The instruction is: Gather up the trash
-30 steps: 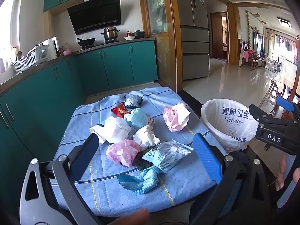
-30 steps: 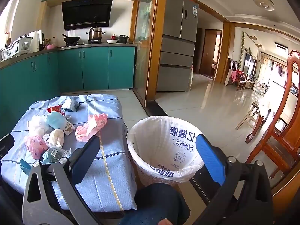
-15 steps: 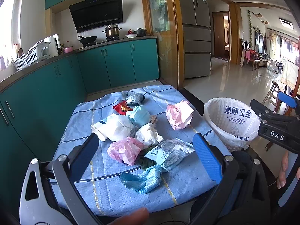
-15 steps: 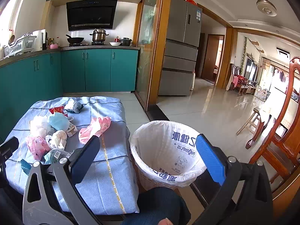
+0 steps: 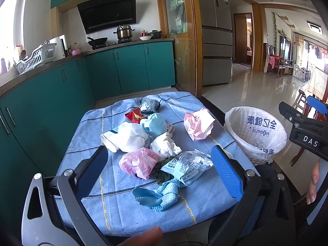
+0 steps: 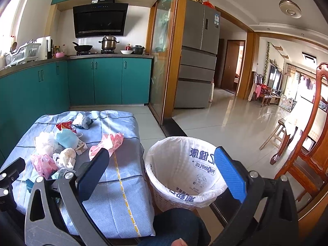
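Several pieces of trash lie on a table with a blue cloth [image 5: 92,127]: a blue rag [image 5: 157,194], a clear printed wrapper [image 5: 188,166], pink bags [image 5: 139,163] [image 5: 197,124], white crumpled paper [image 5: 165,145], a white bag with a cup [image 5: 127,136], a light-blue bag [image 5: 153,124], a red wrapper [image 5: 134,115] and a grey bag [image 5: 148,105]. A lined bin [image 5: 255,133] [image 6: 184,170] stands right of the table. My left gripper [image 5: 158,164] is open and empty above the near trash. My right gripper [image 6: 162,162] is open and empty above the bin's near left rim.
Teal kitchen cabinets [image 5: 41,94] run along the left and back, close to the table. A wooden chair [image 6: 307,143] stands at the right. A fridge [image 6: 196,61] and tiled floor [image 6: 235,127] lie beyond the bin. The person's knee [image 6: 176,225] is below the right gripper.
Both views have tilted slightly, so the table and bin sit a little lower in frame. Both grippers stay open and no trash has moved.
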`<control>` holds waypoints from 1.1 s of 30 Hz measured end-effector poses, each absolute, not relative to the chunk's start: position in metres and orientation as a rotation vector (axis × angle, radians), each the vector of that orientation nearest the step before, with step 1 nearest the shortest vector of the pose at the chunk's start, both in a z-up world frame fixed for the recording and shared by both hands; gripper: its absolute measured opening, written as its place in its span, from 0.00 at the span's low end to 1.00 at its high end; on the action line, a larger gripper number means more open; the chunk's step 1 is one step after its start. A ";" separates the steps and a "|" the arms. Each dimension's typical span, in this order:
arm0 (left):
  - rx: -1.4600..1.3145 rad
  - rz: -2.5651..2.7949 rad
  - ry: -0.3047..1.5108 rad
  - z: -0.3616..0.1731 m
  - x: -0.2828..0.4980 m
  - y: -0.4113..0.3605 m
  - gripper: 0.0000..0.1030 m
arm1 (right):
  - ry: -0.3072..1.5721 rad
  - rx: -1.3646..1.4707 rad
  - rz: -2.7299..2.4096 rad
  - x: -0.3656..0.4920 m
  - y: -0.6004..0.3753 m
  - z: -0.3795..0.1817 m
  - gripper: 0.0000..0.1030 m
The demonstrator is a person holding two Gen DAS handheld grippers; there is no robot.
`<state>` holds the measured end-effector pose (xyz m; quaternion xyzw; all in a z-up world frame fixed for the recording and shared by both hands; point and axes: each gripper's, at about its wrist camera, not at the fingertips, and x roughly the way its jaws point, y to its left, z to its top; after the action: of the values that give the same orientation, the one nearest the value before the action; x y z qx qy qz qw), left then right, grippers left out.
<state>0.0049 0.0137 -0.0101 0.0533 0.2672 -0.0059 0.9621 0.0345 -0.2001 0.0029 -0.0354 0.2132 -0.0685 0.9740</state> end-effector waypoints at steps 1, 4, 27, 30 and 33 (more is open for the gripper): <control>0.106 -0.011 0.541 -0.010 0.005 0.014 0.97 | 0.431 -0.072 -0.138 0.035 -0.200 0.003 0.97; 0.103 -0.011 0.543 -0.010 0.006 0.014 0.97 | 0.430 -0.072 -0.135 0.034 -0.201 0.003 0.97; 0.110 -0.023 0.548 -0.012 0.006 0.011 0.97 | 0.430 -0.075 -0.131 0.034 -0.200 0.002 0.97; 0.110 -0.024 0.548 -0.012 0.006 0.011 0.97 | 0.431 -0.074 -0.129 0.034 -0.200 0.001 0.97; 0.110 -0.023 0.548 -0.012 0.005 0.011 0.97 | 0.433 -0.076 -0.127 0.035 -0.199 0.000 0.97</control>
<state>0.0054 0.0111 -0.0124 0.0541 0.2703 -0.0116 0.9612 0.0347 -0.1992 -0.0002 -0.0375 0.2146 -0.0629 0.9740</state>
